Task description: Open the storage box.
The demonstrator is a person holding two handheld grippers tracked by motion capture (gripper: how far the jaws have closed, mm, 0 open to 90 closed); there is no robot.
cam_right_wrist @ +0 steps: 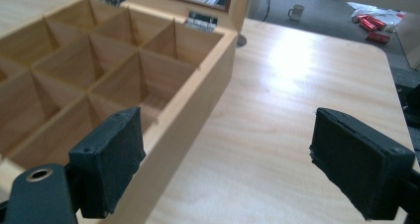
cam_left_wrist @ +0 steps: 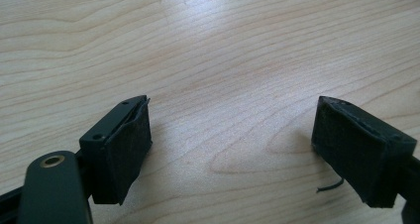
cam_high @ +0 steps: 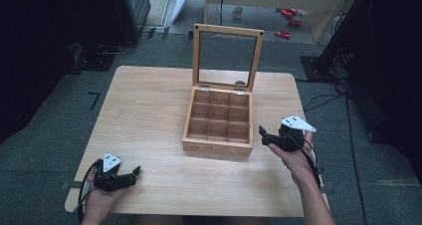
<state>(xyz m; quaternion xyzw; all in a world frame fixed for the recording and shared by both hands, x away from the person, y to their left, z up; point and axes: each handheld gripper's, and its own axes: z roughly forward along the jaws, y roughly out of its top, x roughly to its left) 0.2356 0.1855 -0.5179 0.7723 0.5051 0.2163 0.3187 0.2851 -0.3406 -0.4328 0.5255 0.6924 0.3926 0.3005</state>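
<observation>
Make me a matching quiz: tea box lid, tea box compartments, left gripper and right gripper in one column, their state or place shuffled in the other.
1. tea box lid
2. tea box compartments
3. left gripper
4. right gripper

A. open, beside the box's right wall
B. standing upright
C. empty
D. open, over bare table at the near left corner

Pairs: 1-B, 2-C, 3-D, 4-A

The front wall of the wooden box (cam_high: 217, 149) carries the letters "TEA", spaced wide apart and set in pale capitals along its lower face, as seen in the high view. The lettering is faint against the wood. No other text, label, brand, number or sign is legible on any surface in the three views.
</observation>
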